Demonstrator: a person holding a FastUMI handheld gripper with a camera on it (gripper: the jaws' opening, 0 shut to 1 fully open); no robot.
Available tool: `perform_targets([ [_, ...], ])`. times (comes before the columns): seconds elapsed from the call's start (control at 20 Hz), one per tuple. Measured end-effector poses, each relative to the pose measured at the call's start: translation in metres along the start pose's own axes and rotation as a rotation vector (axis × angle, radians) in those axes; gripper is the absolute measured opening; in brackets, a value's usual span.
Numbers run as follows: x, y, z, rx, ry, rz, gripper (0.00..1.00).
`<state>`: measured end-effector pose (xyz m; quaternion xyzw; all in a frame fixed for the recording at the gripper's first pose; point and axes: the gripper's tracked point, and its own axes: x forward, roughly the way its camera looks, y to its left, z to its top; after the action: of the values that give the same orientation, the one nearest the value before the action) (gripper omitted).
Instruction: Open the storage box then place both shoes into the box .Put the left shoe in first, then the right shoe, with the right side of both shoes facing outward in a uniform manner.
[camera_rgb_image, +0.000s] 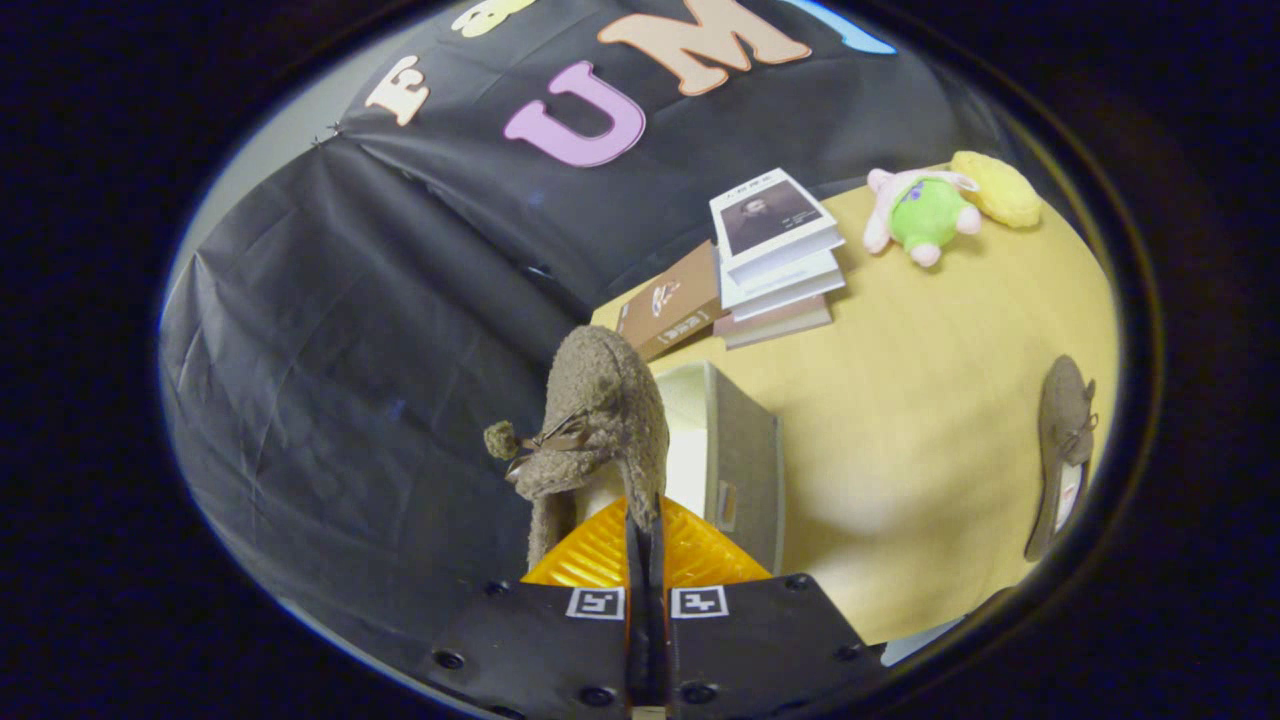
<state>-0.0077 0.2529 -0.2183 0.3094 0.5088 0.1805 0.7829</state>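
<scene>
- Because the held shoe (600, 420) stands in front of it, the storage box (735, 450) shows just one grey side wall and a slice of pale interior; whether it has a lid, and where, cannot be made out.
- The shoe's lower end is hidden behind the fingers, so which shoe of the pair it is cannot be told.
- At nine o'clock from the shoe hangs the wrinkled black cloth of the booth wall (330, 330).
- The pale wooden desk (930, 420) runs from the box toward three o'clock.
- At one o'clock from the shoe lie a brown book (668, 305) and, just beside it, a stack of books (775, 260).
- Further toward two o'clock sits a plush toy (925, 212), with a yellow soft thing (995, 187) touching it.
- At three o'clock, well apart from the box, the second shoe (1060, 450) lies on the desk, its far edge cut off.
- The claw (645, 530) is clenched on the furry brown shoe: the fingers stand almost together, both pressing on its fabric, and the shoe rises at twelve o'clock from them, bow and pompom facing nine o'clock, just in front of the box.
</scene>
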Motion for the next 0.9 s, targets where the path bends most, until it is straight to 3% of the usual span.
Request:
perform_targets([
  [0.3,0.047,0.018,-0.036,0.004,0.088,-0.053,0.03],
  [0.65,0.098,0.011,-0.059,0.044,0.104,-0.178,0.04],
  [0.9,0.121,0.013,-0.081,0.007,0.161,-0.23,0.04],
])
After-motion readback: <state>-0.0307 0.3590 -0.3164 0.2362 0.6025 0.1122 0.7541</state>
